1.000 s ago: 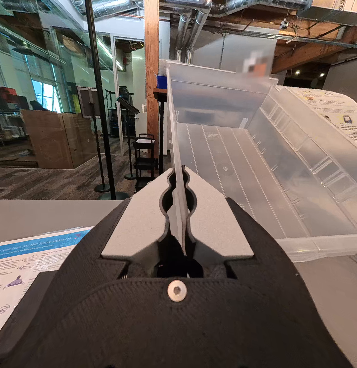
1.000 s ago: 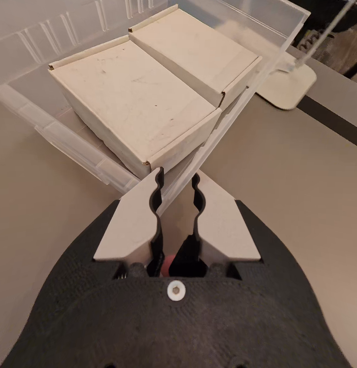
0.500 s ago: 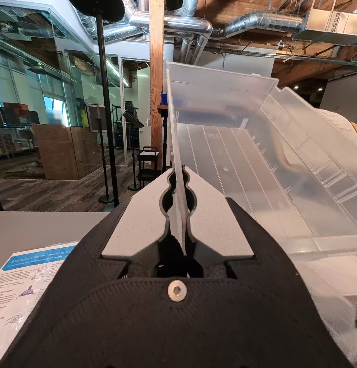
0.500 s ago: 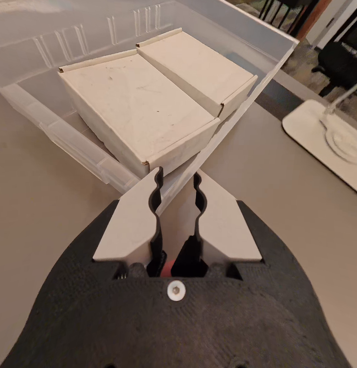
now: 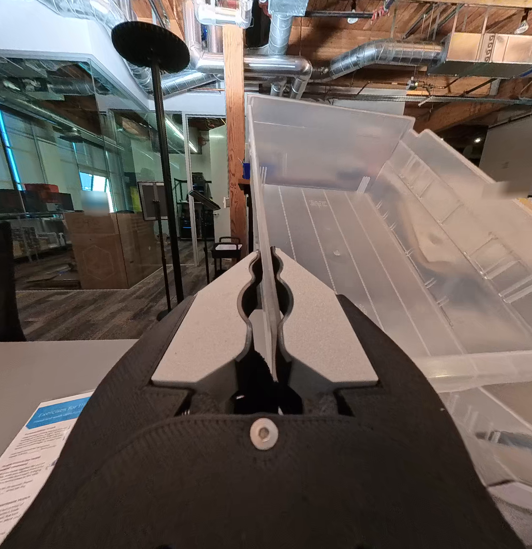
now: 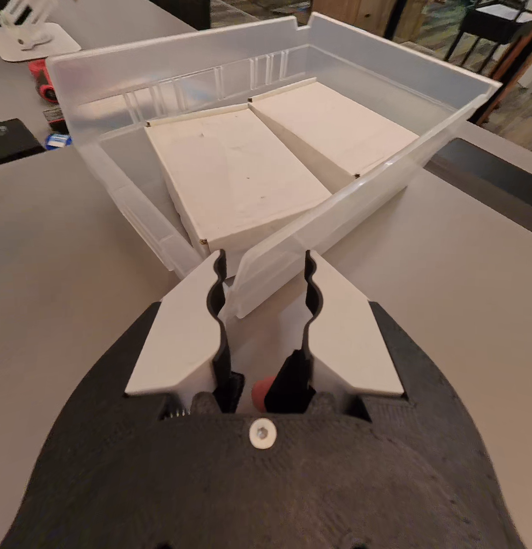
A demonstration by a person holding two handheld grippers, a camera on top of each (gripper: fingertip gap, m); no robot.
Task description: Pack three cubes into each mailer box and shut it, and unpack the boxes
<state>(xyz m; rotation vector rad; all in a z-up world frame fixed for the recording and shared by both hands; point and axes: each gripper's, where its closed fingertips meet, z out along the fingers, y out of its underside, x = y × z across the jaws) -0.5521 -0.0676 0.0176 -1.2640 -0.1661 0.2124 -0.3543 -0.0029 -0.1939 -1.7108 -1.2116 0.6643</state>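
In the left wrist view my left gripper (image 5: 266, 252) is shut on the side wall of an empty clear plastic bin (image 5: 362, 252), which is tilted up off the grey table. In the right wrist view my right gripper (image 6: 263, 255) is open, with the near corner rim of a second clear bin (image 6: 199, 47) between its fingers, not clamped. That bin holds two shut white mailer boxes, one nearer (image 6: 238, 178) and one behind to the right (image 6: 333, 127). No cubes show.
A printed leaflet (image 5: 30, 445) lies on the table at the left. A black pole stand (image 5: 166, 178) and a wooden post (image 5: 235, 148) stand beyond the table. A red and black object (image 6: 42, 83) and a white base plate (image 6: 30, 41) lie behind the bin.
My left gripper has raised and tipped the empty bin further. My right gripper has opened wider, and the bin with the two boxes has dropped from a steep tilt towards level.
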